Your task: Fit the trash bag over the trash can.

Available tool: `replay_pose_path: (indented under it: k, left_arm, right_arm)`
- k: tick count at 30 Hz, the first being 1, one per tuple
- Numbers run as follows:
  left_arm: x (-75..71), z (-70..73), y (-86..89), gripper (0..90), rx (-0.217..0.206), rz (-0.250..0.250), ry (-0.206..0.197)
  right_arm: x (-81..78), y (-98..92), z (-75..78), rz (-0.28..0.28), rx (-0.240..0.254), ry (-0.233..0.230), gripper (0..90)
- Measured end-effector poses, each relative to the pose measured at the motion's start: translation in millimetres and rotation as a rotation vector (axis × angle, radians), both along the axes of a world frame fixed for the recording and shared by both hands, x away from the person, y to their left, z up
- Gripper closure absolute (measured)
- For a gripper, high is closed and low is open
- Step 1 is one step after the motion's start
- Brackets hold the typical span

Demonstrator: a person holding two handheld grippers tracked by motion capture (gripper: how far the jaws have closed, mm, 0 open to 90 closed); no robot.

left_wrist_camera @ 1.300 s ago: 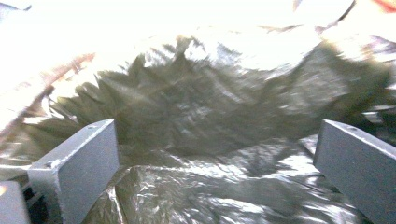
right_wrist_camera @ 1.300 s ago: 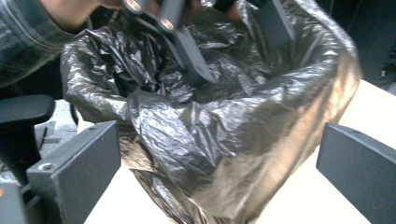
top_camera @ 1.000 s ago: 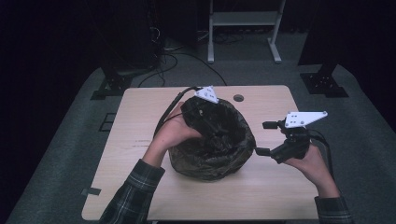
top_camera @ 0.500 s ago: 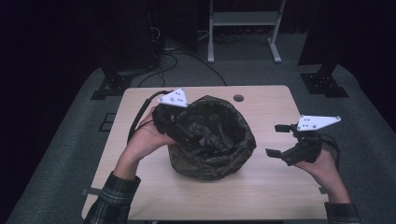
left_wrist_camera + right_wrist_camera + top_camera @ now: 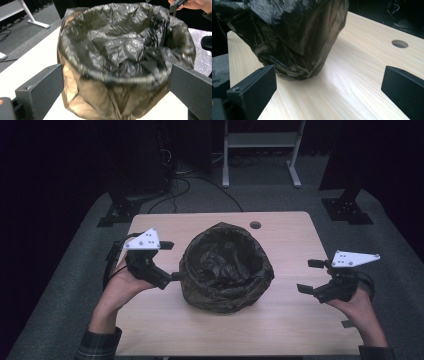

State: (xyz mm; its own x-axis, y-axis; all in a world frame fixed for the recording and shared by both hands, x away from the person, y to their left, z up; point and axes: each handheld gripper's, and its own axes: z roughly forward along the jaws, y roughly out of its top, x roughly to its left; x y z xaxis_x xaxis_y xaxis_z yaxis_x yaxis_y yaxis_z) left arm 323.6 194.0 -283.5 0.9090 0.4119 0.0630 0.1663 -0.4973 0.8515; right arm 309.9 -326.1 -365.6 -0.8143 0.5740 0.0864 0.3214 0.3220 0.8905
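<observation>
We see the bag-lined bin (image 5: pixel 226 267) at frame center on the table (image 5: pixel 290 320), left gripper (image 5: pixel 167 260) wide open just beside its left wall, right gripper (image 5: pixel 310 276) wide open, well apart at right.

Bin liner (image 5: pixel 226 270): thin black plastic film, crinkled, glossy highlights, semi-translucent brown where stretched over the container's side. Surface (image 5: pixel 280 330): pale wood-grain laminate, smooth, faint sheen. Left gripper (image 5: pixel 171 260) and right gripper (image 5: pixel 310 276): matt black jaws; flat white matt plates on top. Floor (image 5: pixel 75 285): grey carpet, rough.
</observation>
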Motion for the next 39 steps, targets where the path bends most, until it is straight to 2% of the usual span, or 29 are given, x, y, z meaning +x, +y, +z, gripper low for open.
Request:
replay_pose_path:
  k: [8, 14, 16, 21, 23, 28, 30, 35, 39]
  left_arm:
    - [-14.7, -30.4, 25.3, 0.0, -0.003, 0.02, 0.005]
    - [-22.4, -59.1, 37.8, 0.0, 0.034, 0.042, -0.003]
    - [-24.1, -68.7, 41.0, 0.0, 0.028, 0.055, 0.012]
    - [-29.0, -95.1, 46.0, 0.0, 0.06, 0.08, 0.034]
    - [-31.3, -106.4, 46.9, 0.0, 0.075, 0.088, 0.042]
    - [-37.1, -132.2, 49.0, 0.0, 0.076, 0.102, 0.071]
    - [-38.3, -141.6, 49.9, 0.0, 0.093, 0.116, 0.079]
    - [-38.6, -163.9, 54.5, 0.0, 0.105, 0.153, 0.115]
    - [-38.4, -181.4, 59.3, 0.0, 0.156, 0.185, 0.133]
  right_arm:
    - [-7.2, -17.4, -18.9, -0.045, -0.001, 0.019, 0.0]
    - [-14.1, -27.4, -36.0, -0.075, 0.007, 0.044, 0.0]
    - [-15.9, -30.1, -41.8, -0.083, 0.002, 0.059, 0.0]
    - [-21.8, -34.6, -56.1, -0.095, -0.017, 0.077, 0.0]
    - [-24.0, -35.9, -62.9, -0.105, -0.034, 0.084, 0.0]
    - [-28.8, -38.8, -79.8, -0.127, -0.079, 0.102, 0.0]
    - [-30.3, -39.1, -84.2, -0.134, -0.095, 0.107, 0.0]
    - [-33.1, -37.8, -98.1, -0.152, -0.144, 0.11, 0.0]
    - [-33.0, -36.1, -109.6, -0.158, -0.192, 0.117, 0.0]
